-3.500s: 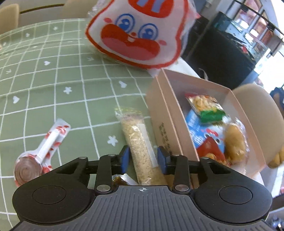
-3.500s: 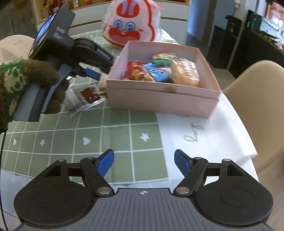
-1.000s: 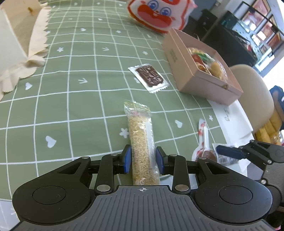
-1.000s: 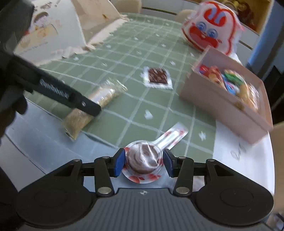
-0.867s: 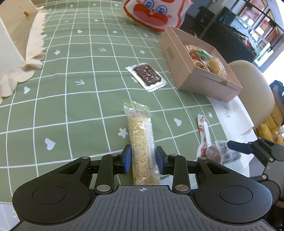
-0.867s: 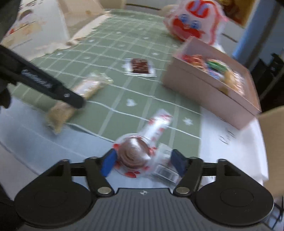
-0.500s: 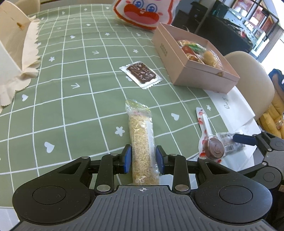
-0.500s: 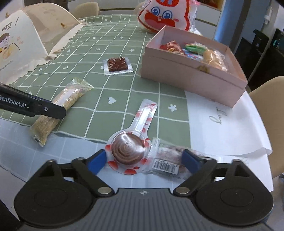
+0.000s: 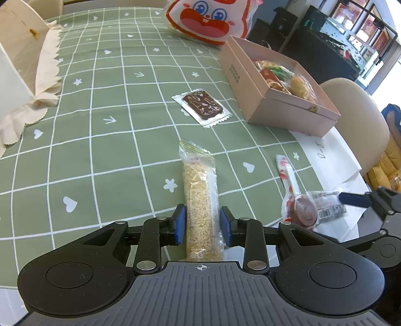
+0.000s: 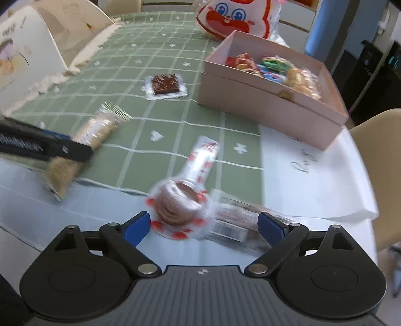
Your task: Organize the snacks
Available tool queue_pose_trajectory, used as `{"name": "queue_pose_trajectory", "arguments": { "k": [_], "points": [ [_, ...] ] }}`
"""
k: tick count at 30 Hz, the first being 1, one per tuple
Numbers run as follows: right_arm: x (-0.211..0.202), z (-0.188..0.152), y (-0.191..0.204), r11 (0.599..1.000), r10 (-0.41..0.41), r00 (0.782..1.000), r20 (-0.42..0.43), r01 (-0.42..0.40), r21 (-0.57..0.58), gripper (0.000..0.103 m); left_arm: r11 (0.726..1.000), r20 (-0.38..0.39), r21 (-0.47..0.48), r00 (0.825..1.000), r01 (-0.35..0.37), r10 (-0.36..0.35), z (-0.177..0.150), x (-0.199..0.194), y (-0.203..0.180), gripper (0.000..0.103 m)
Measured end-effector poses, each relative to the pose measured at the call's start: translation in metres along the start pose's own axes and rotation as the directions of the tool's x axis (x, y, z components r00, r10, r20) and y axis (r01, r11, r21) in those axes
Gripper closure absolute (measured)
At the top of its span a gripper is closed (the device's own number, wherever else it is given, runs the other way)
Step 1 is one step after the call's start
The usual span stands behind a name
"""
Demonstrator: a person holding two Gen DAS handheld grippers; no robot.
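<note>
Blue pads of the left claw [image 9: 202, 223] pinch the near end of a clear-wrapped puffed-grain bar [image 9: 200, 200] in the left wrist view; the bar stretches away over the green checked cloth of the tabletop [image 9: 100, 150]. Beyond its far end lies a flat chocolate square in a clear wrapper [image 9: 202, 107], and right of that stands an open pink box [image 9: 288, 115] holding several wrapped snacks. A white bag with a red cartoon face [image 9: 208, 17] sits at the far edge. Lower right, a spoon-shaped chocolate swirl candy [image 9: 300, 210] touches a clear packet with a barcode [image 9: 325, 208], beside one blue fingertip of the right claw [image 9: 351, 199].

From the right wrist, somewhat blurred, the right claw [image 10: 205, 227] stands spread wide, its jaws having just been closing a little. Between them lie the swirl candy [image 10: 175, 200] and the barcode packet [image 10: 233, 220], neither visibly pressed by a pad. To the left, the left claw [image 10: 60, 148] grips the grain bar [image 10: 97, 130]. The chocolate square [image 10: 165, 84] rests just left of the pink box [image 10: 263, 100], with the cartoon bag [image 10: 233, 17] behind it.
</note>
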State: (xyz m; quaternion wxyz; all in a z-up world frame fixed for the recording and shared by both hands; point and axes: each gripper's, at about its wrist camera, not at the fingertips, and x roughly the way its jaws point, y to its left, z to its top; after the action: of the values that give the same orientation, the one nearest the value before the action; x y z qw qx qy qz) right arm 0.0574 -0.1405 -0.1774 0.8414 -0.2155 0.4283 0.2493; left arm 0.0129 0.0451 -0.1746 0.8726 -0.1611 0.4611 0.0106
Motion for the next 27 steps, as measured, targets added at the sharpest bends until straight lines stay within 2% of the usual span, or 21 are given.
{"name": "queue_pose_trajectory", "arguments": {
  "k": [4, 6, 8, 10, 12, 13, 14, 15, 16, 17, 19, 27],
  "points": [
    [-0.011, -0.012, -0.003, 0.987, -0.129, 0.99, 0.058, 0.134, -0.091, 0.012, 1.0, 0.001, 0.001, 1.0, -0.003, 0.003, 0.0, 0.0, -0.001, 0.069],
    [-0.014, -0.014, -0.007, 0.982, -0.155, 0.985, 0.071, 0.161, -0.099, 0.013, 1.0, 0.0, -0.002, 1.0, -0.002, 0.002, 0.0, 0.0, 0.0, 0.069],
    [-0.019, -0.01, -0.014, 0.993, -0.105, 0.992, 0.068, 0.109, -0.052, 0.013, 1.0, 0.001, -0.002, 1.0, -0.002, 0.002, 0.0, 0.0, 0.0, 0.068],
    [-0.022, -0.003, -0.02, 0.999, -0.013, 0.998, 0.069, 0.01, 0.042, 0.013, 1.0, 0.002, 0.0, 1.0, -0.003, 0.003, 0.0, 0.0, 0.0, 0.068],
    [-0.021, 0.007, -0.023, 0.988, 0.063, 0.994, 0.086, -0.074, 0.138, 0.013, 1.0, 0.003, 0.001, 1.0, -0.004, 0.004, -0.001, 0.0, 0.0, 0.069],
    [-0.018, 0.011, -0.022, 0.982, 0.072, 0.993, 0.092, -0.087, 0.169, 0.014, 1.0, 0.003, 0.001, 1.0, -0.003, 0.003, -0.001, 0.0, -0.001, 0.069],
    [-0.014, 0.015, -0.021, 0.977, 0.075, 0.993, 0.096, -0.092, 0.194, 0.021, 1.0, 0.003, 0.001, 1.0, -0.003, 0.003, -0.001, 0.0, 0.0, 0.069],
    [-0.01, 0.019, -0.019, 0.974, 0.079, 0.992, 0.094, -0.097, 0.207, 0.034, 1.0, 0.003, 0.0, 1.0, -0.003, 0.003, -0.001, 0.0, -0.001, 0.069],
    [-0.004, 0.024, -0.016, 0.973, 0.091, 0.993, 0.081, -0.106, 0.204, 0.041, 1.0, 0.003, 0.0, 1.0, -0.002, 0.002, -0.001, 0.0, -0.001, 0.069],
    [0.002, 0.027, -0.012, 0.975, 0.1, 0.993, 0.061, -0.11, 0.194, 0.054, 1.0, 0.003, -0.001, 1.0, 0.0, 0.0, -0.001, 0.0, 0.0, 0.069],
    [0.007, 0.03, -0.005, 0.979, 0.11, 0.993, 0.036, -0.115, 0.166, 0.061, 1.0, 0.002, -0.004, 1.0, 0.003, -0.003, -0.001, 0.0, 0.001, 0.069],
    [-0.011, 0.01, 0.018, 0.989, 0.148, 0.988, 0.033, -0.148, 0.002, 0.061, 1.0, 0.01, -0.016, 1.0, 0.016, -0.016, -0.002, -0.001, 0.004, 0.069]
  ]
}}
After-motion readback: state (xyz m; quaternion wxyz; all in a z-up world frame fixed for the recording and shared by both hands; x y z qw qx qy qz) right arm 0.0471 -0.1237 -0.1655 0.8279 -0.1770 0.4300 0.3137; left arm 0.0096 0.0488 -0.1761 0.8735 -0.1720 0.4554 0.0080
